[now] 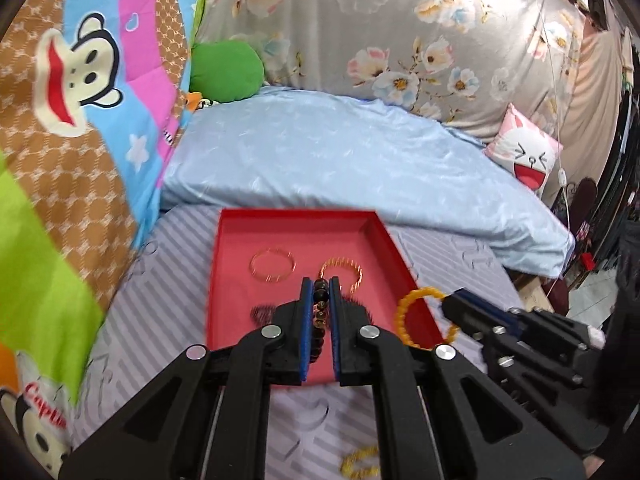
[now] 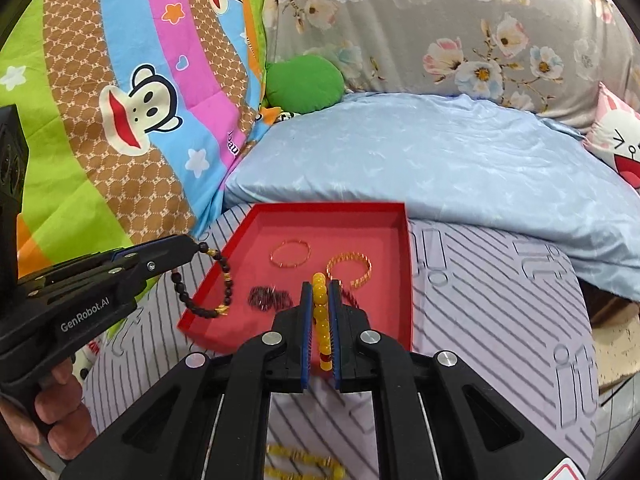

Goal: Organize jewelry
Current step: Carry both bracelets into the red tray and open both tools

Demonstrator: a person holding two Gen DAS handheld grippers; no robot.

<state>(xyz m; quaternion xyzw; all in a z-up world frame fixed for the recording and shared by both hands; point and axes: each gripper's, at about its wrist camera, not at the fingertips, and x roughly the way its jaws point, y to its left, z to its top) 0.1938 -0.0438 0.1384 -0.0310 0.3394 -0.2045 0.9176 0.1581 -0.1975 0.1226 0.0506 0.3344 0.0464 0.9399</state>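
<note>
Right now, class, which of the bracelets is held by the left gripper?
The dark beaded bracelet, pinched in the left gripper; the right gripper holds the yellow one.

Striped bed sheet (image 2: pixel 480 300) carries red tray (image 2: pixel 404 280), yellow bead strand (image 2: pixel 304 462) (near edge), blue pillow (image 2: pixel 440 160).

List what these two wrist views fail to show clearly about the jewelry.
- Dark bead bracelet: left wrist view, mostly pinched out of sight in the left gripper.
- Yellow bead bracelet: right wrist view, lower part hidden in the right gripper.
- Yellow beads on the bed: blurred, cut by the bottom edge.
- Dark piece in the red tray: blurred, type unclear.
</note>
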